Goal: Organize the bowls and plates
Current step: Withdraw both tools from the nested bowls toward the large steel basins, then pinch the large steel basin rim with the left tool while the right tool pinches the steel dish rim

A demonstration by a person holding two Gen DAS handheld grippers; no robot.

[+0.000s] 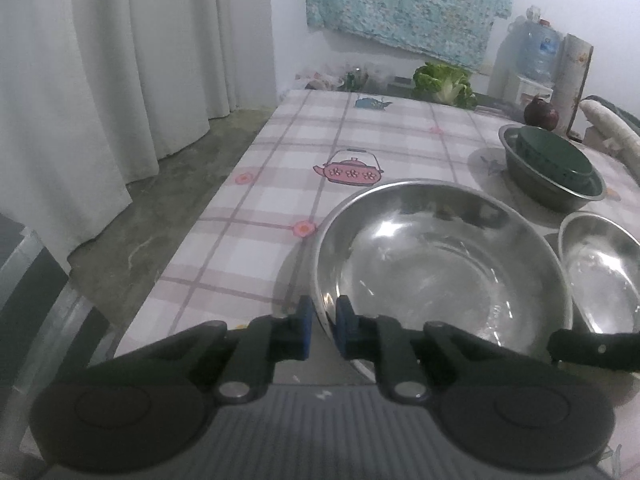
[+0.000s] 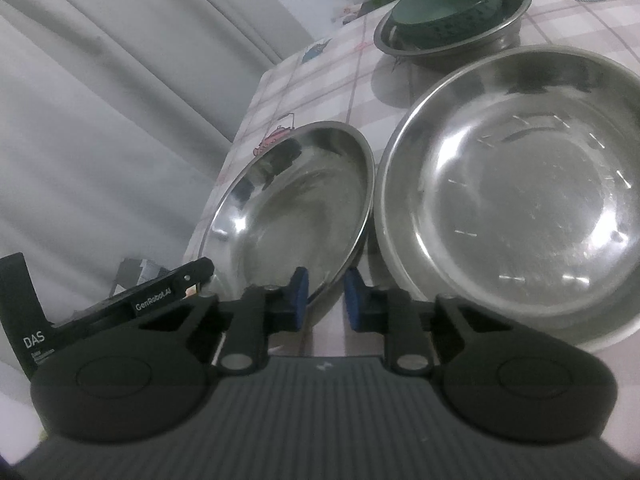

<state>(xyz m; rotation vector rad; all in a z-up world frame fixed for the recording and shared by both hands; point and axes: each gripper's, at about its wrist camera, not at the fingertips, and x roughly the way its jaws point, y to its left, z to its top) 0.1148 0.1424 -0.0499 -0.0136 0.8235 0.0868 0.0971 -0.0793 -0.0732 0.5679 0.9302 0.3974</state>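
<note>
Both tools grip the near rim of one steel bowl (image 1: 444, 264): the left tool (image 1: 322, 322) at its near-left edge, the right tool (image 2: 326, 294) at its near-right, on the surface (image 1: 256, 208).

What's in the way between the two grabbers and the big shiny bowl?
Nothing visible is in the way. The left gripper is shut on the near rim of the steel bowl. The right gripper pinches what looks like the same bowl's rim, farther along.
</note>
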